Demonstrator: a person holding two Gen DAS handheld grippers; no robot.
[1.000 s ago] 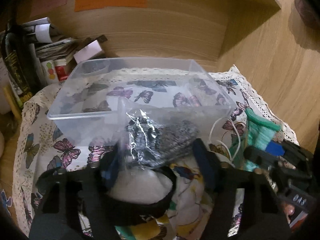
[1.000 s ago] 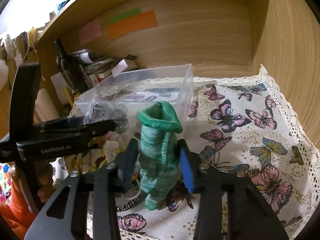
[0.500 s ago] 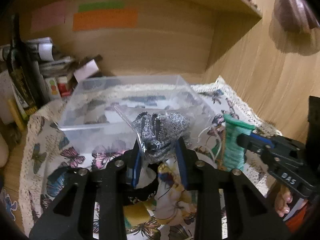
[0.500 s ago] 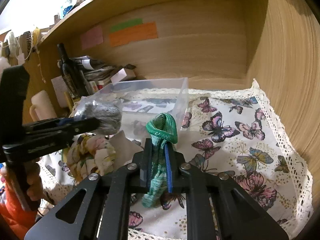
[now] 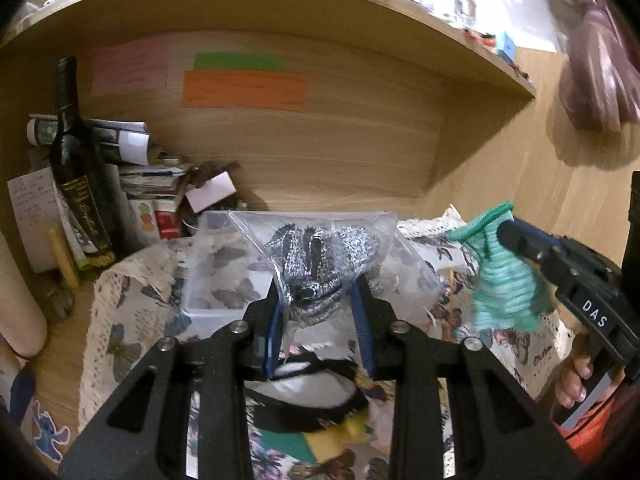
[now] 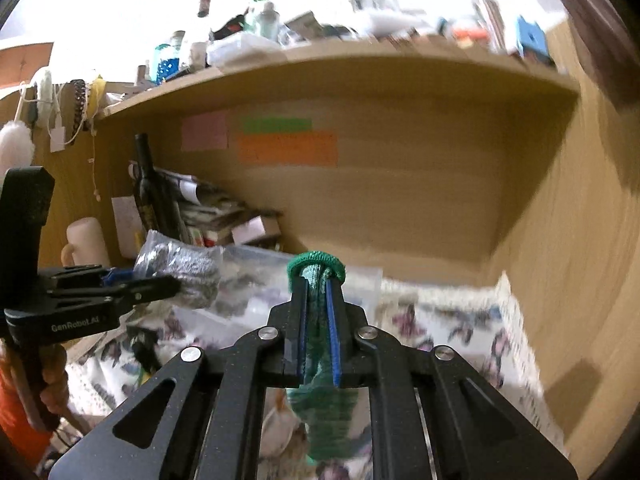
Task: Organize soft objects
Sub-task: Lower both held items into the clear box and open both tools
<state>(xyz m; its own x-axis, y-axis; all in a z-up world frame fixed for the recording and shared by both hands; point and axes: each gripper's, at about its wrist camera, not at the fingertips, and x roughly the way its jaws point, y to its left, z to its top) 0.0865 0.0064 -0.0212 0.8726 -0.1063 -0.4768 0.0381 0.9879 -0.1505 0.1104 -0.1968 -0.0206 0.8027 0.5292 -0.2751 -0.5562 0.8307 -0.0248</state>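
Above the butterfly-print cloth [image 5: 132,280], both grippers hold soft items aloft in front of the clear plastic bin [image 5: 224,276].

Left gripper [image 5: 320,304]: jaws closed on a grey knit item sealed in a clear bag [image 5: 320,256], which is raised in front of the bin. Right gripper [image 6: 316,332]: jaws clamped narrow on a green knit sock [image 6: 316,268]; its rolled cuff stands above the fingertips and the rest hangs below, clear of the cloth. In the left wrist view the sock [image 5: 504,276] hangs to the right of the bagged item, the two apart. More soft items lie heaped beneath the left gripper. A dark bottle [image 5: 76,168] stands at rear left beside stacked papers. Right wrist view is motion-blurred.
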